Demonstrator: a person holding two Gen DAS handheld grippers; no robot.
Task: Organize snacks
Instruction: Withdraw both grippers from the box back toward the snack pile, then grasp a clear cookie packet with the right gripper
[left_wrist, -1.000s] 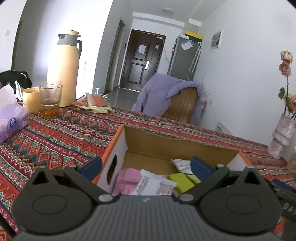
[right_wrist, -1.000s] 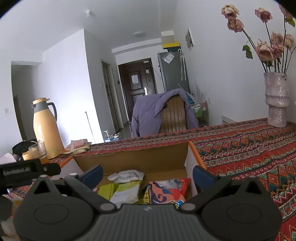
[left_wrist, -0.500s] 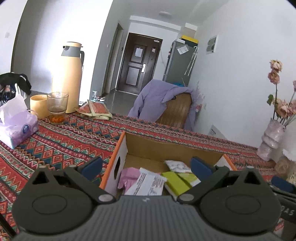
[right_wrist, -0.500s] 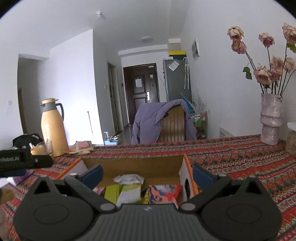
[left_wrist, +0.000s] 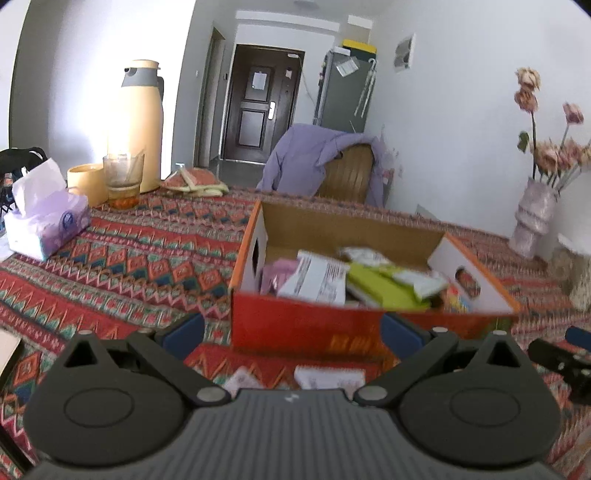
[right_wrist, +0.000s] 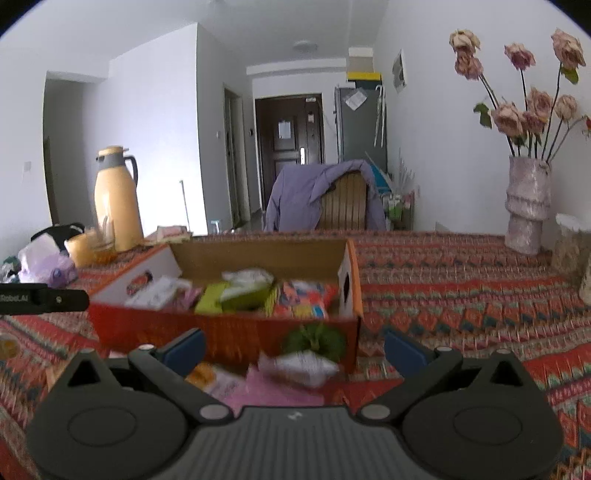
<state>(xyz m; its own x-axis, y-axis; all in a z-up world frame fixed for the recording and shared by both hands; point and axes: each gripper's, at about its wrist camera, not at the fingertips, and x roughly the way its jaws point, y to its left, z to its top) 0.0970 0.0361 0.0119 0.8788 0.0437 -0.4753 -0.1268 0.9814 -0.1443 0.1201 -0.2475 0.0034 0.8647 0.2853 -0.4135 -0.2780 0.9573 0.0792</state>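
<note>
Cardboard box (left_wrist: 306, 328) sits on the patterned tablecloth (left_wrist: 140, 258), open top, orange-red front wall facing both cameras. Inside: a white packet (left_wrist: 317, 282), a green packet (left_wrist: 380, 288), a pink one at left (left_wrist: 275, 273), and a colourful packet (right_wrist: 303, 299) by the right wall. Loose packets (right_wrist: 295, 363) lie on the cloth just in front of the box.

Left gripper (left_wrist: 291, 332): fingers spread wide, nothing between them. Right gripper (right_wrist: 293, 345): also spread wide, empty, above the loose packets.

Thermos (left_wrist: 138, 125), glass (left_wrist: 122, 181) and tissue pack (left_wrist: 48, 225) stand far left; vase (right_wrist: 526, 206) far right.
</note>
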